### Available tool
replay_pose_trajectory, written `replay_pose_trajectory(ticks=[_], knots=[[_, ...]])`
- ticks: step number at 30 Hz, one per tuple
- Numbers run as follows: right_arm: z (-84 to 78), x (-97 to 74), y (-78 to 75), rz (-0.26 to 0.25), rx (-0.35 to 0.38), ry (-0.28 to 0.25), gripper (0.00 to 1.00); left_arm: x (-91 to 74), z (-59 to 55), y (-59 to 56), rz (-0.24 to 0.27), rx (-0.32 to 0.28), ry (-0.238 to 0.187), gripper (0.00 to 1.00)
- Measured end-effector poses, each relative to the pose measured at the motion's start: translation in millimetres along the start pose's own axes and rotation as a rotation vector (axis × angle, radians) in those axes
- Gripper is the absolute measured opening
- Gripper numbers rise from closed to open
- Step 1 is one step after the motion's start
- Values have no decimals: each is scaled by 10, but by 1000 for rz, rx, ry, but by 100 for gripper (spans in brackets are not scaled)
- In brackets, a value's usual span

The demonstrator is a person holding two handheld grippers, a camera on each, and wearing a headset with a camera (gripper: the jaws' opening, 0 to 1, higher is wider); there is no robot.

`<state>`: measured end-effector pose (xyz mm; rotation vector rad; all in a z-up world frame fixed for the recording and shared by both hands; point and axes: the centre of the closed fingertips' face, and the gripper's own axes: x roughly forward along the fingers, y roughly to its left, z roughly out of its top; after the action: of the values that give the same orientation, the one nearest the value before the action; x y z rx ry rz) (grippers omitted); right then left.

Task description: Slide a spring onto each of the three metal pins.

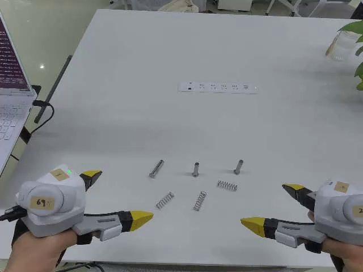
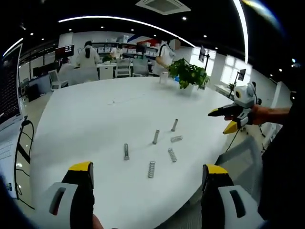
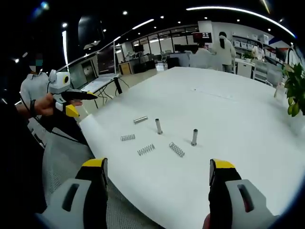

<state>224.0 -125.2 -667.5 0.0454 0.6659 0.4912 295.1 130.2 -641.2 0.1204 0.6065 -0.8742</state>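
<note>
Fingers of left gripper and right gripper gape empty; leftmost spring, lower centre, lies diagonal, nearest left gripper.

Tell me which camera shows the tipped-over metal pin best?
The right gripper view: the tipped-over pin lies plainly flat, seen side-on. The head view shows the pin slanted from above. In the left gripper view the pin is small and its lie is unclear.

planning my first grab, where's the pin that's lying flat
In the head view the lying pin is leftmost in the row, left of the upright middle pin, with the left spring just below it.
</note>
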Motion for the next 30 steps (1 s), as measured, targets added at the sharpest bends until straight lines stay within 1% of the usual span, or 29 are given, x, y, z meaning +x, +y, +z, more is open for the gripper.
replay_pose_trajectory(ticks=[3,9,21,30], knots=[[-6,5,13,3,-3,5,85,-1,0,12,2,-1,-1,91],[17,-3,3,1,5,-5,84,-16,-2,22,6,-2,-1,91],[8,0,27,5,3,-2,84,-16,8,0,-1,1,-1,91],[5,-4,17,4,2,-3,85,-13,-3,15,1,4,5,91]])
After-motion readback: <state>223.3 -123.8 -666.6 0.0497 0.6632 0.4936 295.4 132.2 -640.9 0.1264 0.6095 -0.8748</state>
